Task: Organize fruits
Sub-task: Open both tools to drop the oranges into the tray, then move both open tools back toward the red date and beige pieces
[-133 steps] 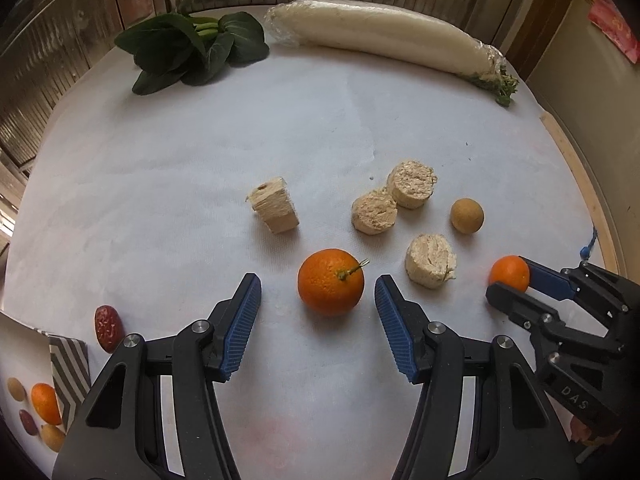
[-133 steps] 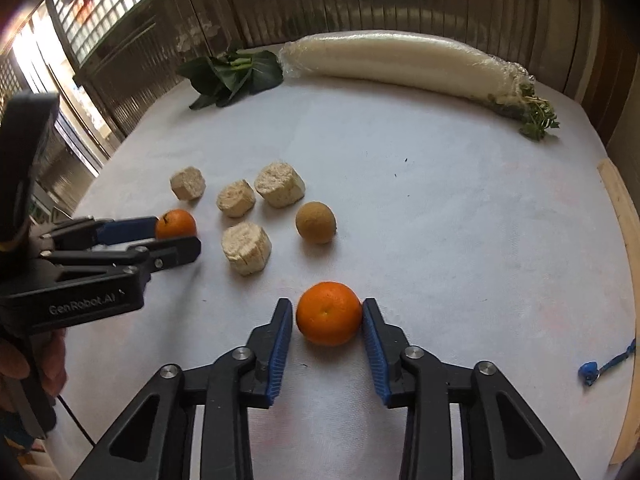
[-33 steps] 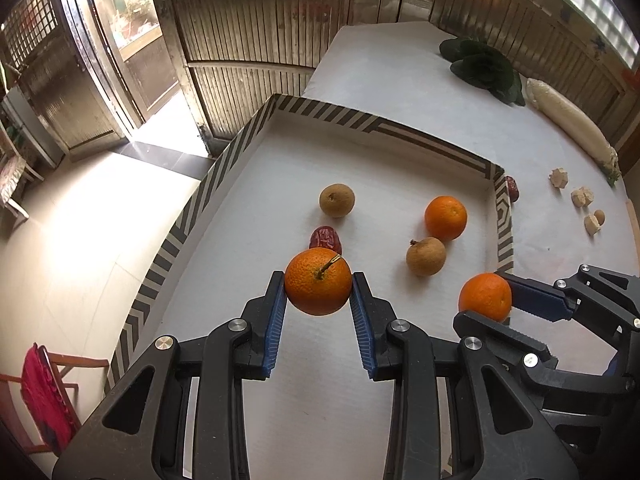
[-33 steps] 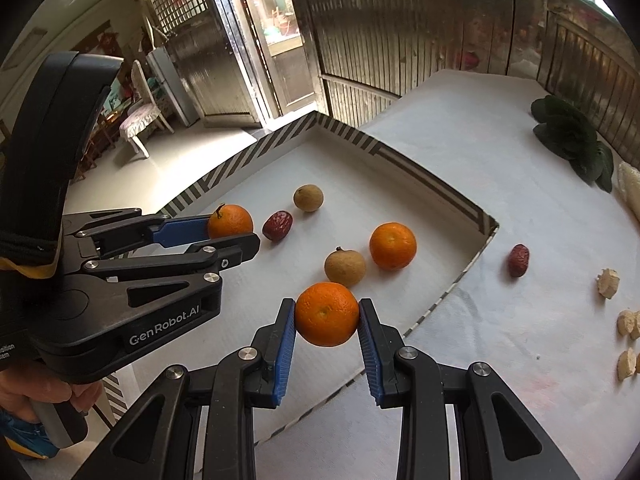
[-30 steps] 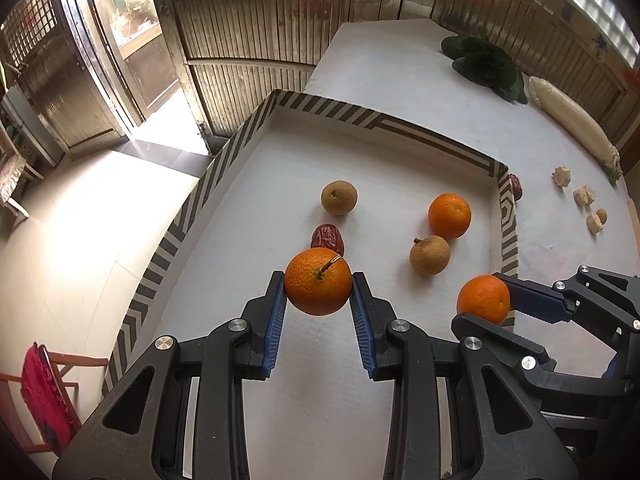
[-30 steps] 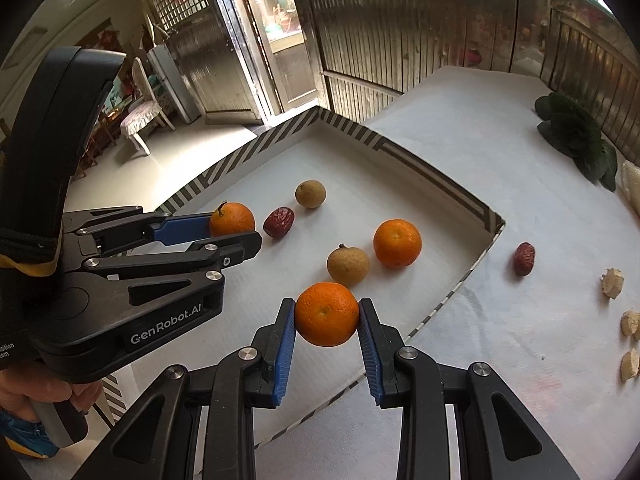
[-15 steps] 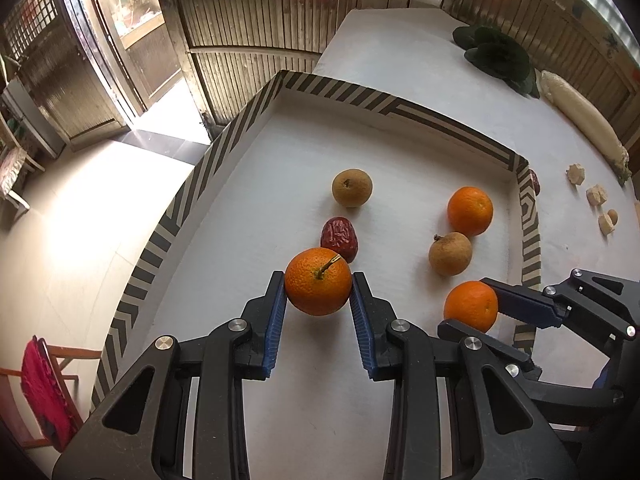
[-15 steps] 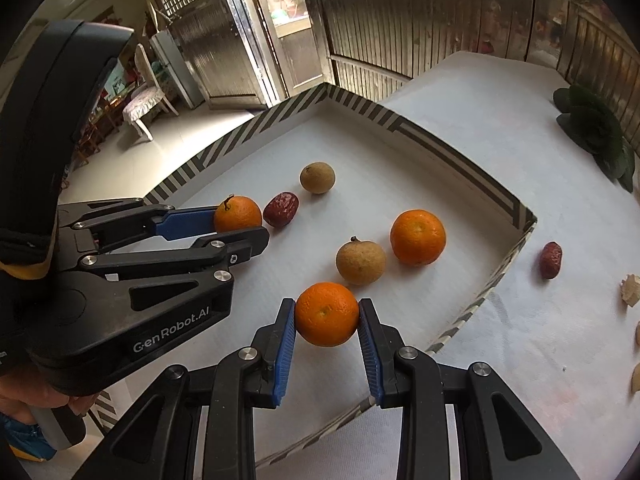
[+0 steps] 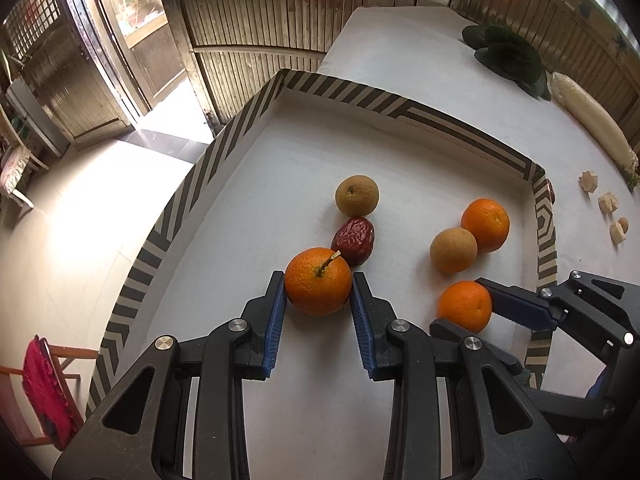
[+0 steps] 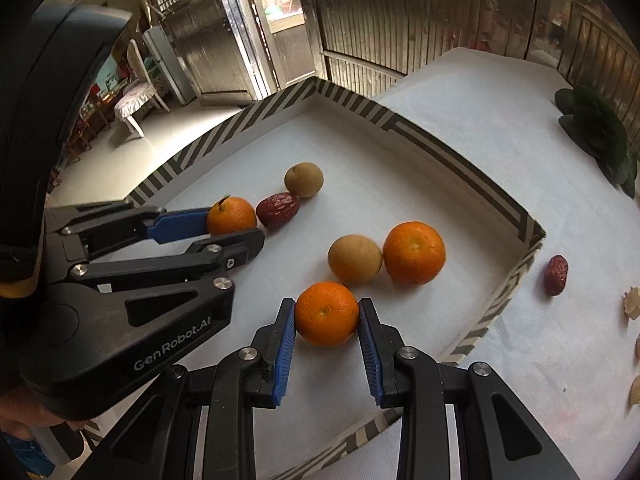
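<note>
The left gripper (image 9: 319,292) is clamped on a stemmed orange (image 9: 318,281), its blue pads pressed to both sides of the fruit; it points steeply down into the striped tray (image 9: 208,160), with the orange low over the white tray floor, though whether it touches the floor I cannot tell; the right gripper (image 10: 326,322) is likewise closed on a smaller orange (image 10: 327,313), held above the tray floor near the tray's near rim.

Inside the tray, a red date (image 9: 353,240) lies just beyond the stemmed orange, close enough that they seem to touch; a brown round fruit (image 9: 356,195) sits just past the date; to the right, a second brown round fruit (image 9: 453,249) rests against a loose orange (image 9: 485,224); in the right wrist view that pair lies just beyond the smaller orange.

Outside the tray, on the white worktop (image 10: 500,120), a second red date (image 10: 556,274) lies near the tray's corner; pale cut chunks (image 9: 608,202) are scattered further off; dark leafy greens (image 9: 506,56) and a long white radish (image 9: 588,116) lie at the far side.

A hand (image 10: 24,416) grips the left gripper's handle at the edge of the right wrist view.
</note>
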